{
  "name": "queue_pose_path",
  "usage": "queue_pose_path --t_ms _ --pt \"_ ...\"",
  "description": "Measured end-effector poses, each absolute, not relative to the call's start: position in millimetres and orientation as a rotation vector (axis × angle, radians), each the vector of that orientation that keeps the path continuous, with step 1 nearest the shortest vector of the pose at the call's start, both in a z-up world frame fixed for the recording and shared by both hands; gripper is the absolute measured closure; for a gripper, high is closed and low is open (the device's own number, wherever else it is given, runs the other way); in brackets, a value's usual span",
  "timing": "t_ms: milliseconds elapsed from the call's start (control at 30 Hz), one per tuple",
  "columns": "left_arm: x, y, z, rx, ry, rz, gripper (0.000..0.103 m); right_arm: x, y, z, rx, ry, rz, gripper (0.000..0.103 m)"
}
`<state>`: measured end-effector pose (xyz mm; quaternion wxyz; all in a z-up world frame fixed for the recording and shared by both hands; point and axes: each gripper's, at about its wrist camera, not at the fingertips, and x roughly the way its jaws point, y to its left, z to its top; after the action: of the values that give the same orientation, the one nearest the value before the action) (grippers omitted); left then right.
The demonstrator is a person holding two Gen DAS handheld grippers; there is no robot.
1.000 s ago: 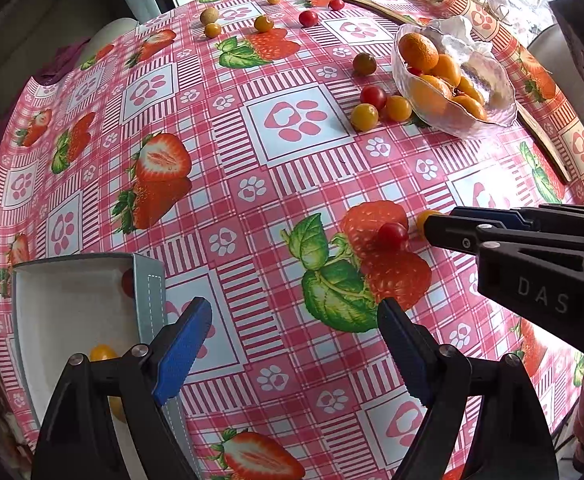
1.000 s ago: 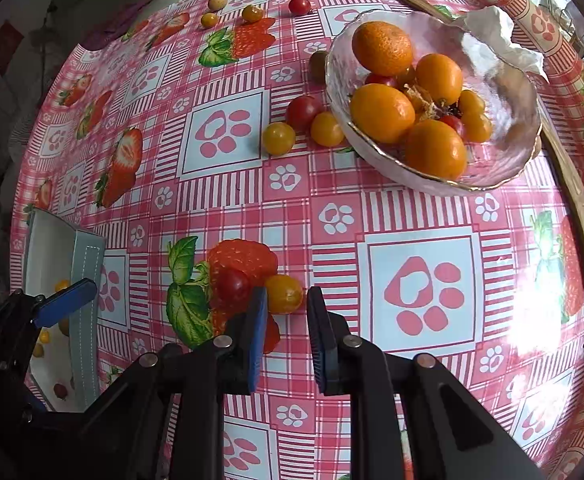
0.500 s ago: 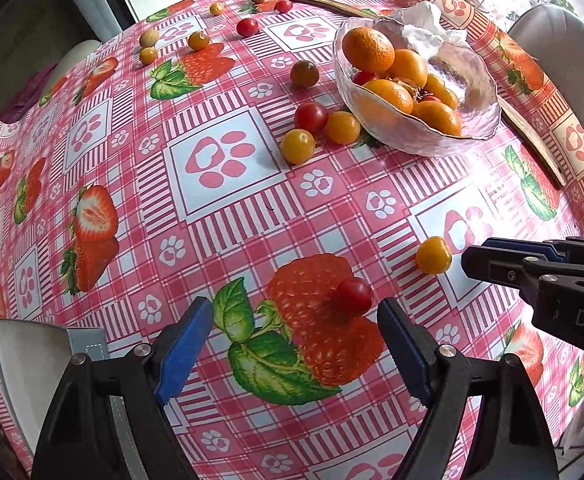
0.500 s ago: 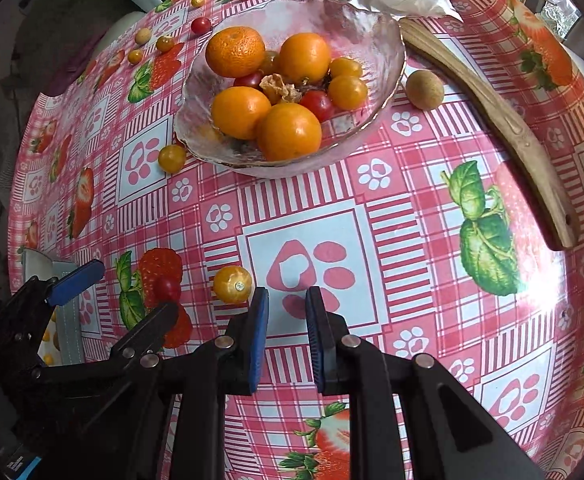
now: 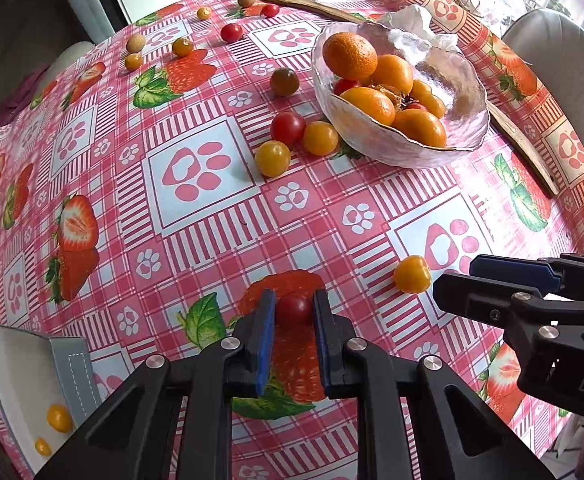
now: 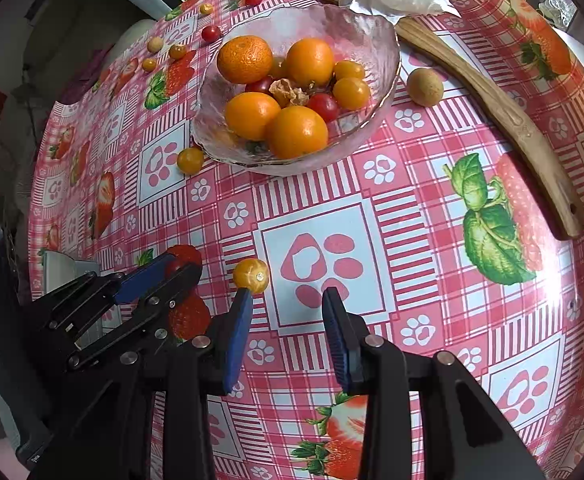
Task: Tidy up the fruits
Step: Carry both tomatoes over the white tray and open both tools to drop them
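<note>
Tongs on the left (image 5: pixel 292 312) are pinching a red cherry tomato (image 5: pixel 294 309) between their blue pads, over a printed strawberry on the checked tablecloth (image 5: pixel 220 220); whether the tomato has left the cloth is hard to tell from this angle. Seen from the right wrist camera, the same left gripper (image 6: pixel 172 270) shows at the lower left with the tomato (image 6: pixel 173 267) mostly hidden between its fingers. The right gripper (image 6: pixel 286 304) has its fingers spread apart, holding nothing, and its left fingertip sits just beside a yellow cherry tomato (image 6: pixel 251 276) that lies on the cloth.

Taking the glass bowl (image 6: pixel 372 40) as landmark: it holds oranges and small tomatoes, and both grippers are well on the near side of it. Three loose tomatoes (image 5: pixel 292 142) lie just beside its near-left rim. A wooden spatula (image 6: pixel 492 100) curves behind and to the right of it, and a white tray (image 5: pixel 16 380) with two yellow tomatoes sits far to its near left.
</note>
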<state>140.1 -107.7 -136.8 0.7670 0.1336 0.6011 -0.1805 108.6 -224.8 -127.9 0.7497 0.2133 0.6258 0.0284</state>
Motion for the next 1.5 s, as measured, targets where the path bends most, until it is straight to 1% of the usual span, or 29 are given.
queue_pose_path --t_ms 233,300,333,500,667,1033,1233,1500 --pt "141.0 -80.6 -135.5 0.217 1.339 -0.369 0.083 124.2 -199.5 -135.6 0.396 1.377 0.086 0.064" --pt "142.8 -78.9 -135.4 0.194 1.346 -0.366 0.083 127.7 -190.8 -134.6 0.33 1.383 0.07 0.079" --pt "142.6 -77.1 -135.4 0.18 1.348 -0.363 0.083 128.3 -189.2 -135.2 0.317 1.393 0.066 0.082" --pt "145.6 -65.6 -133.8 0.112 1.36 -0.37 0.083 119.1 -200.9 -130.5 0.363 1.394 0.047 0.082" --pt "131.3 -44.3 -119.7 0.084 1.361 -0.37 0.083 104.5 -214.7 -123.3 0.395 1.393 0.044 0.082" --pt "90.2 -9.1 -69.7 0.015 1.331 -0.283 0.083 81.3 -214.9 -103.0 0.4 1.404 0.114 0.082" --pt "65.5 24.1 -59.0 -0.068 1.306 -0.187 0.083 73.0 -183.4 -87.6 0.316 1.429 0.204 0.082" --pt "37.1 123.2 -69.7 -0.058 1.344 -0.094 0.083 68.3 -100.1 -72.8 0.289 1.423 0.275 0.081"
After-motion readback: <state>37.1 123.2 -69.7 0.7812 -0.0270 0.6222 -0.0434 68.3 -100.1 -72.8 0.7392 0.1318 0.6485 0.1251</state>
